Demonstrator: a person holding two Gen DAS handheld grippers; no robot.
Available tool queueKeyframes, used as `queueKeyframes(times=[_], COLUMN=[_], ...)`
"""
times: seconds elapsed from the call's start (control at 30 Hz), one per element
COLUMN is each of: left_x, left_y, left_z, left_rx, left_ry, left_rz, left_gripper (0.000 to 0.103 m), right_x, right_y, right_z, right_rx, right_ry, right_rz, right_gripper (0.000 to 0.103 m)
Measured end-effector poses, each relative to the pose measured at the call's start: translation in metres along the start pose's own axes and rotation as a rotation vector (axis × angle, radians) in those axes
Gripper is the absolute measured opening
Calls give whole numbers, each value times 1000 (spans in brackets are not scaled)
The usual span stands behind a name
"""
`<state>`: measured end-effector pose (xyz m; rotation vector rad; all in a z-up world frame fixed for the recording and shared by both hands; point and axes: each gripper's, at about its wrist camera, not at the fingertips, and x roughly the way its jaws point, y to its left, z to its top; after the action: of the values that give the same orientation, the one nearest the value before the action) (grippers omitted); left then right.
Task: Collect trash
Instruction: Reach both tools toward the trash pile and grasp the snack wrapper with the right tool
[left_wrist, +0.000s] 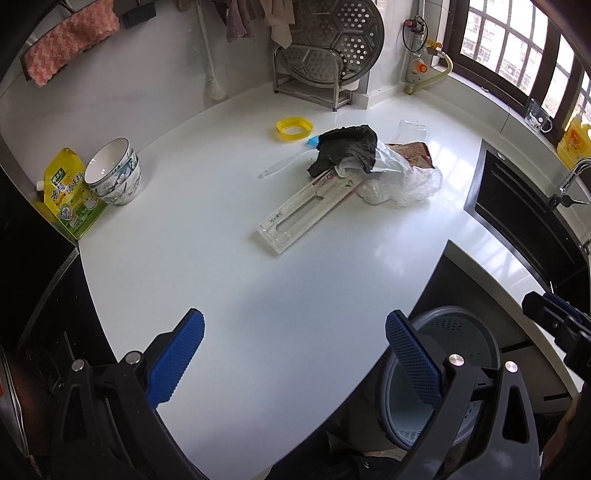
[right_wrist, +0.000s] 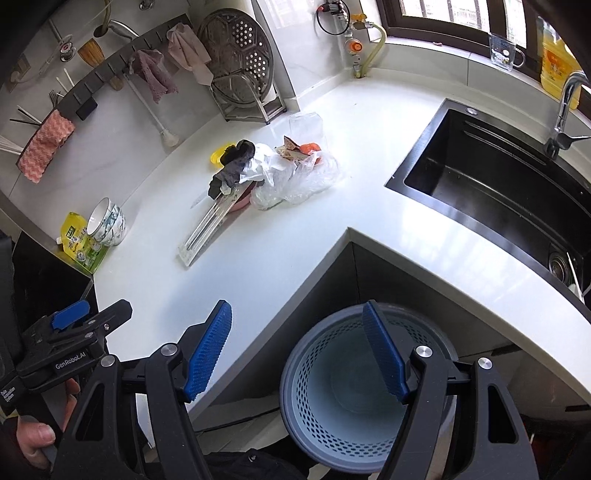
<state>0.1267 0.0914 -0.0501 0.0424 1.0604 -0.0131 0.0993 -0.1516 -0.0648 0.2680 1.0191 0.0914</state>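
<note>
A pile of trash lies mid-counter: a black rag (left_wrist: 347, 149) (right_wrist: 232, 166), crumpled clear plastic bags (left_wrist: 402, 184) (right_wrist: 299, 181), a printed wrapper (left_wrist: 415, 151) (right_wrist: 290, 151), a long clear plastic package (left_wrist: 303, 214) (right_wrist: 210, 225) and a yellow lid (left_wrist: 294, 127) (right_wrist: 218, 155). A grey perforated bin (right_wrist: 354, 391) (left_wrist: 443, 376) stands on the floor below the counter edge. My left gripper (left_wrist: 295, 354) is open and empty over the counter's near edge. My right gripper (right_wrist: 297, 350) is open and empty above the bin.
Stacked bowls (left_wrist: 114, 173) (right_wrist: 107, 221) and a yellow-green pouch (left_wrist: 72, 195) (right_wrist: 79, 240) sit at the left. A black sink (right_wrist: 498, 177) (left_wrist: 524, 218) with a faucet (right_wrist: 565, 110) is at the right. A steamer rack (left_wrist: 325, 48) (right_wrist: 240, 66) stands at the back wall.
</note>
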Motion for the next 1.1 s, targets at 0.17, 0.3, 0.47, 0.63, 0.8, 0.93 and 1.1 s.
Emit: queueKeyframes(times=[0.17,0.3,0.47,0.63,0.8,0.93,1.1], left_x=[35,58,87,112,129,136,144], left_y=[21,27,27,25,26,27,25], left_z=[26,44,60,68,75,82,88], left_rx=[-7,17,40,61,88,108,123], left_ry=[1,-18,-17,-1,2,-9,-19], left_rz=[-14,-26,-66,-101,-145,-176,-216], left_gripper=[97,97,97,97,97,97,97], right_x=[33,55,80,107,138,155,172], right_y=[5,7,1,-2,-4,1,3], right_z=[42,72,107,137,157,167,173], right_rx=[21,12,29,16,15,-27,-69], right_ry=[-12,-41,-66,-78,-58,-40,-30], right_rz=[-17,-40,-47,-44,-47,-67,-100], right_gripper=[70,70,70,70,70,70,70])
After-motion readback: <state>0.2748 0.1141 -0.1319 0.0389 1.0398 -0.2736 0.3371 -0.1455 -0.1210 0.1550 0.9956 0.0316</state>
